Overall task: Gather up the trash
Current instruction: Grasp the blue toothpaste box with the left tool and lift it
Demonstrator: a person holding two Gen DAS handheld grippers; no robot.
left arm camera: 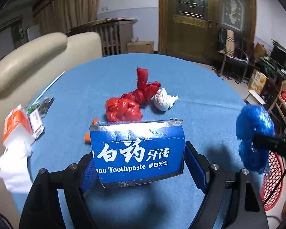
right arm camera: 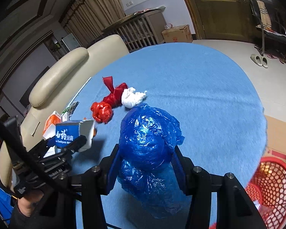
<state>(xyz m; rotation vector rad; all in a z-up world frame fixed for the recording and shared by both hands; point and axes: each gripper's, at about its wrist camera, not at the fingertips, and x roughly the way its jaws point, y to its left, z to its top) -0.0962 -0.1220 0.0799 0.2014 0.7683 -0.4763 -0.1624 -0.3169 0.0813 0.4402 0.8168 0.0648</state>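
My left gripper [left arm camera: 139, 164] is shut on a blue toothpaste box [left arm camera: 137, 150] and holds it above the blue tablecloth [left arm camera: 190, 87]. It also shows in the right wrist view [right arm camera: 70, 133]. My right gripper [right arm camera: 145, 158] is shut on a crumpled blue plastic bag [right arm camera: 148, 137], seen at the right edge of the left wrist view [left arm camera: 254, 131]. A knotted red plastic bag [left arm camera: 129, 103] [right arm camera: 106, 105] and a white paper wad [left arm camera: 164, 99] [right arm camera: 132, 97] lie together mid-table. Small orange bits [left arm camera: 87, 136] lie beside the box.
An orange-and-white carton [left arm camera: 16, 126], white tissue [left arm camera: 13, 168] and a printed packet [left arm camera: 41, 110] lie at the table's left. A white stick [left arm camera: 51, 85] lies near the beige sofa [left arm camera: 30, 61]. A red mesh basket [right arm camera: 272, 189] stands on the floor at the right.
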